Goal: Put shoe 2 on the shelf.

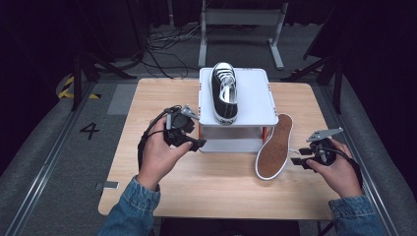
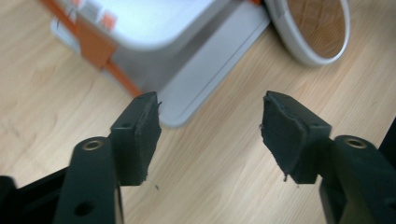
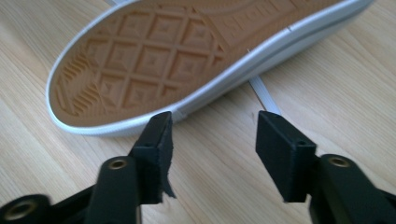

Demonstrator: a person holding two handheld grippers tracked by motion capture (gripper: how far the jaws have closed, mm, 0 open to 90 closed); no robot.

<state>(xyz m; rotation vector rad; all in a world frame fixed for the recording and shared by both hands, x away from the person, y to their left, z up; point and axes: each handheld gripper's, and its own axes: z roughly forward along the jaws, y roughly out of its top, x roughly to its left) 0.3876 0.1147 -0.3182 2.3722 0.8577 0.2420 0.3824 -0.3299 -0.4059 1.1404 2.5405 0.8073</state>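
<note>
1. The left gripper has its jaws set wide apart with nothing between them; bare wood shows through the gap.
2. Just past those jaws lies the corner of the white stand's bottom plate, with an orange bracket beside it, seen in the left gripper view.
3. The right gripper has its jaws parted too, somewhat less widely, and they grip nothing; wood grain shows between them.
4. Just ahead of the right jaws lies the overturned sneaker, its brown diamond-patterned sole facing up and its white rubber edge close to the left jaw tip; whether they touch cannot be told. A white lace trails out from under it toward the right jaw.
5. In the high view the overturned sneaker lies on the worktop just right of the white stand, one end near the stand's front right corner, the other angled toward the person.
6. A second black sneaker with white laces stands upright on the stand's top shelf, near its left half.
7. The left hand holds its gripper at the stand's front left corner; the right hand holds its gripper to the right of the overturned sneaker, near the worktop's right edge.
</note>
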